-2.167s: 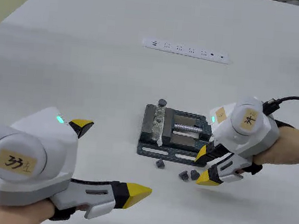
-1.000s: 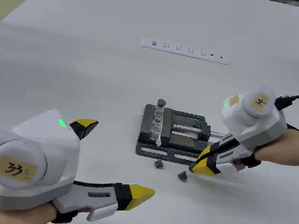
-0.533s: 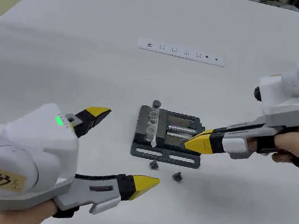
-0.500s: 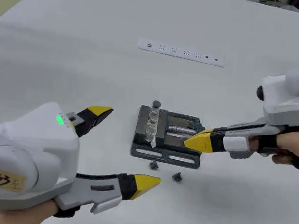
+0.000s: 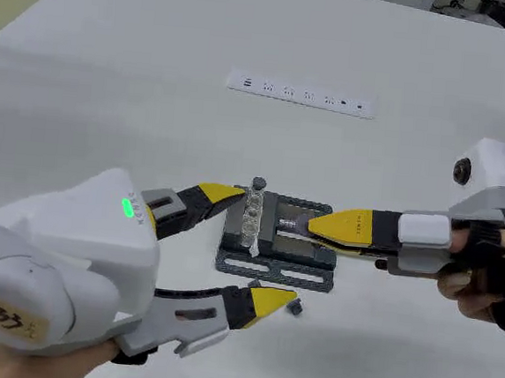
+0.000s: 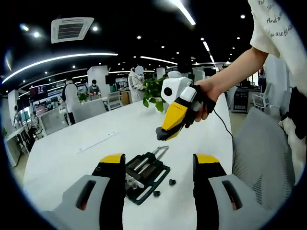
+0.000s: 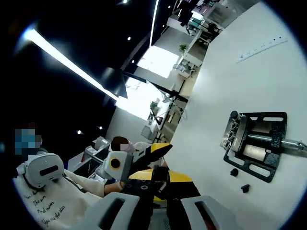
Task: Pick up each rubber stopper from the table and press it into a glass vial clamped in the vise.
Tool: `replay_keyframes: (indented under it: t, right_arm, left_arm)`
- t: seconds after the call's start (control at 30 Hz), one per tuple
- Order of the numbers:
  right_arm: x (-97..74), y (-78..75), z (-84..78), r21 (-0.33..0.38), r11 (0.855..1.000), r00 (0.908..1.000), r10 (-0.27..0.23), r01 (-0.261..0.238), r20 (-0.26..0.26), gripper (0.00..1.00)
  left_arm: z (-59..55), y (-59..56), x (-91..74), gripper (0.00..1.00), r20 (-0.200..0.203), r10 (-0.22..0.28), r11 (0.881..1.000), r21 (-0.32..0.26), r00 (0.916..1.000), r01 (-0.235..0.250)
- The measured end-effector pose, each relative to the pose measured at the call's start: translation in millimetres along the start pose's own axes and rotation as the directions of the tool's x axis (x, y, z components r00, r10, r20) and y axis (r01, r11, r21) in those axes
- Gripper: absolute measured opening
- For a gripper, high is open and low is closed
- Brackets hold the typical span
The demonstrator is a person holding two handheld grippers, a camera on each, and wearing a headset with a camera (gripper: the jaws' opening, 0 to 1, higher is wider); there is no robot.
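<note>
At centre frame in the head view, the vise (image 5: 274, 263) clamps glass vials (image 5: 251, 220) on the white surface (image 5: 137, 90). The right gripper (image 5: 313, 225) hovers over it, fingers pinched on a rubber stopper (image 6: 159, 137). The left gripper (image 5: 261, 245) holds its fingers wide apart, empty. A loose stopper (image 5: 294, 307) lies just below the vise

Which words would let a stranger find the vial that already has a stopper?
On the white table, find the dark vise in front of the power strip. Clear vials stand clamped in a row. The stoppered vial is the end one nearest the strip, alone with a dark cap.
</note>
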State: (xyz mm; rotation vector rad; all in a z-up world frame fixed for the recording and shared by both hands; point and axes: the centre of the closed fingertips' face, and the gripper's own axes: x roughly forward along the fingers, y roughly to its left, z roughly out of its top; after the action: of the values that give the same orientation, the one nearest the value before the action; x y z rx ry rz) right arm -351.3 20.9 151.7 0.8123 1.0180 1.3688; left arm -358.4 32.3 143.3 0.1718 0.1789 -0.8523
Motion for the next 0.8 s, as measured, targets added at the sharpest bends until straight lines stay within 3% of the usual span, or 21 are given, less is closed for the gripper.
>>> replay_keyframes:
  t: [0.13,0.27,0.33,0.5,0.6,0.8]
  right_arm:
    - [-0.2,3.7,-3.8,0.09,0.996,0.9994,0.027,-0.029,0.022,0.04]
    - [0.4,10.5,-8.6,0.231,0.969,0.9947,0.079,-0.092,0.065,0.04]
    - [2.7,7.8,-16.5,0.219,0.972,0.9962,0.069,-0.079,0.053,0.04]
    - [6.3,13.4,-32.2,0.277,0.957,0.9958,0.083,-0.09,0.039,0.04]
    - [6.4,17.8,-34.0,0.313,0.944,0.994,0.094,-0.107,0.056,0.04]
    - [1.4,18.2,-31.6,0.337,0.933,0.9916,0.114,-0.128,0.06,0.04]
  left_arm:
    - [9.8,-4.8,0.0,0.45,0.039,-0.023,1.0,0.001,0.999,0.023]
    - [14.0,-10.7,0.3,0.32,0.062,-0.056,0.998,0.002,0.9965,0.056]
    - [14.9,-14.4,0.8,0.26,0.065,-0.074,0.997,0.004,0.9952,0.073]
    - [18.8,-19.3,1.9,0.19,0.081,-0.091,0.996,-0.008,0.9925,0.092]
    - [18.6,-21.5,2.2,0.15,0.084,-0.101,0.995,-0.019,0.9913,0.103]
    - [18.0,-24.8,2.1,0.07,0.096,-0.122,0.99,-0.058,0.9878,0.128]
